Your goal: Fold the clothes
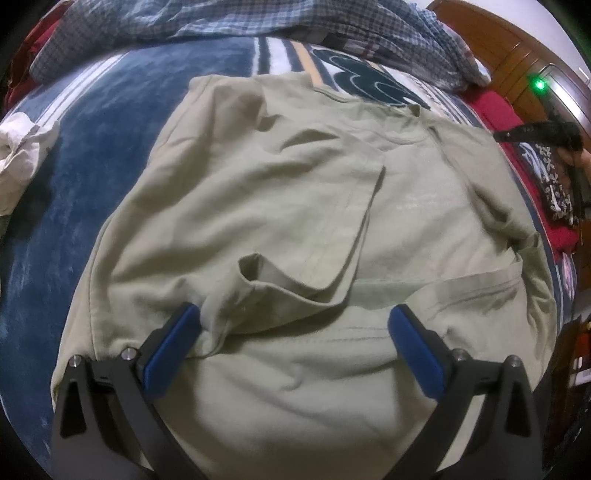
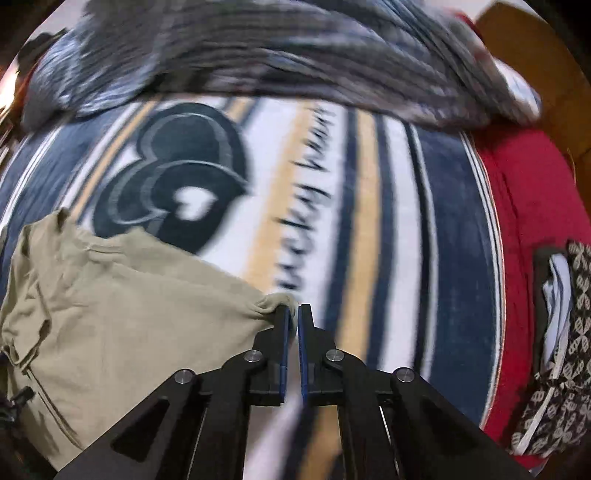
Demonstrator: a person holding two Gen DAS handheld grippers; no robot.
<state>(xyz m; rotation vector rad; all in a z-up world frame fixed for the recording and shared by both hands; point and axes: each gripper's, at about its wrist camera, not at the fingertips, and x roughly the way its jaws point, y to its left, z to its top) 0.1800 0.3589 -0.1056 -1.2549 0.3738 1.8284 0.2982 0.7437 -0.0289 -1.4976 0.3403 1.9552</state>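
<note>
A khaki T-shirt (image 1: 295,206) lies spread on a blue striped blanket (image 1: 92,147), with one sleeve folded over its body. My left gripper (image 1: 295,328) is open just above the shirt's near part, its blue pads (image 1: 171,343) wide apart, the left pad touching a bunched fold. In the right wrist view the same shirt (image 2: 129,306) lies at the lower left. My right gripper (image 2: 293,314) is shut on a pinched corner of the shirt (image 2: 275,301) over the blanket (image 2: 369,221). The right wrist view is blurred by motion.
A crumpled plaid cloth (image 1: 240,18) lies across the far side of the bed, also in the right wrist view (image 2: 277,48). A red cover (image 2: 535,206) and a patterned black-and-white garment (image 2: 561,350) sit at the right. A pale cloth (image 1: 22,147) lies at the left.
</note>
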